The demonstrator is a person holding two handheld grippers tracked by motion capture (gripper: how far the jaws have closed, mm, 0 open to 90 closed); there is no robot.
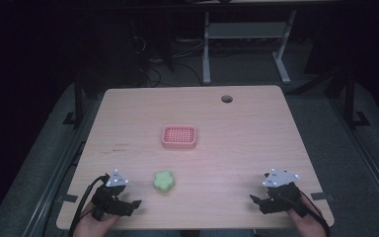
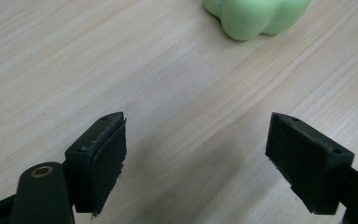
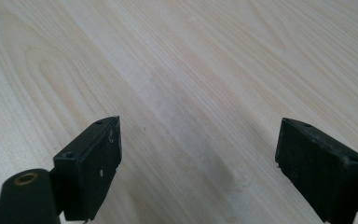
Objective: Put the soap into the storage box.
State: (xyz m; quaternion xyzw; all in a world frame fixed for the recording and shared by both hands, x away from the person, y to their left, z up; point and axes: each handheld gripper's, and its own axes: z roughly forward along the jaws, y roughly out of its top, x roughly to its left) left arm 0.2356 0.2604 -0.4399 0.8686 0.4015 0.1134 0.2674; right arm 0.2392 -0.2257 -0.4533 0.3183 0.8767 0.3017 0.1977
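High view: pale green lobed soft toy (image 1: 164,181), near left gripper (image 1: 134,203).

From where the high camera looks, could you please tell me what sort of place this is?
Probably a lab or workshop set up for recording. A light wooden table with a cable hole stands in a dark room, a white-legged desk frame and loose cables lie behind it, and a handheld left gripper rests near the front edge.

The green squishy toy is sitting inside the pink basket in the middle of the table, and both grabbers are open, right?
Not quite. The green toy is not inside the pink basket; it lies on the bare table, nearer the person and close to the left gripper, as the high view shows. The basket does sit mid-table, and both the left gripper and the right gripper are open.
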